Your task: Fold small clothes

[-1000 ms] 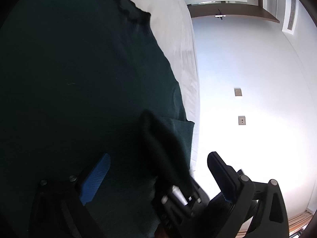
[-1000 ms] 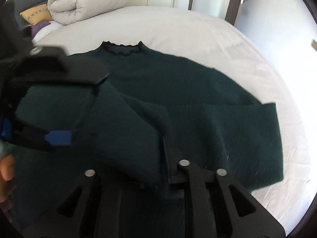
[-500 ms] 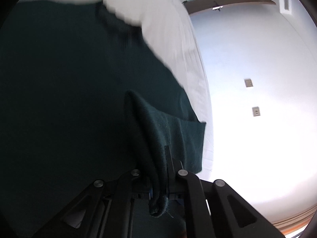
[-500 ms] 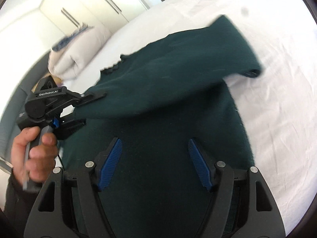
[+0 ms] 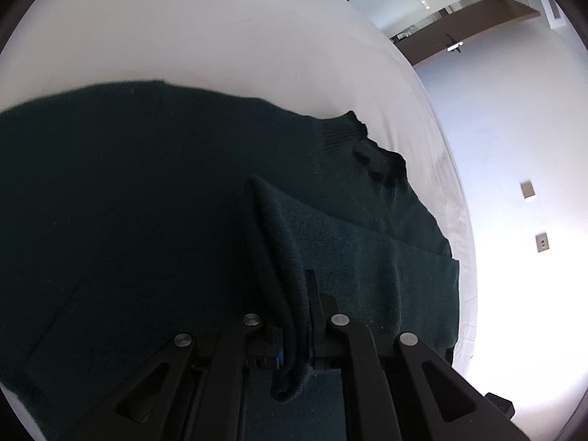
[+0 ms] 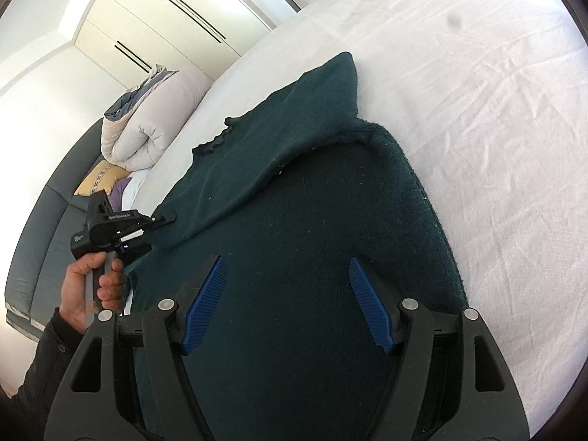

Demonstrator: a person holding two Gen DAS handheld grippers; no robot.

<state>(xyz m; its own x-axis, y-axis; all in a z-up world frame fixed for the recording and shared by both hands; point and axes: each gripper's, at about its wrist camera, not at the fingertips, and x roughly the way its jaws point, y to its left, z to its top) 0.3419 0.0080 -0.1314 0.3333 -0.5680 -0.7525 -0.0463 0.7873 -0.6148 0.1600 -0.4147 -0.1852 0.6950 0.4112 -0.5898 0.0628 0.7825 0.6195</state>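
Dark green sweater point(image 6: 312, 239) spread on the white bed point(image 6: 496, 110): left gripper point(image 5: 294, 334) clenched on its sleeve, which should cross the body taut and flat; right gripper point(image 6: 286, 294) released above

Left wrist cam sits low, right up against the dark green sweater point(image 5: 147, 220), looking across the white bed point(image 5: 228, 36) to a wall and doorway at upper right. Right wrist cam hangs higher, tilted down over the same sweater point(image 6: 312, 257), wardrobe at upper left. Both share the sweater's neckline; only the right view catches the left gripper point(image 6: 161, 217).
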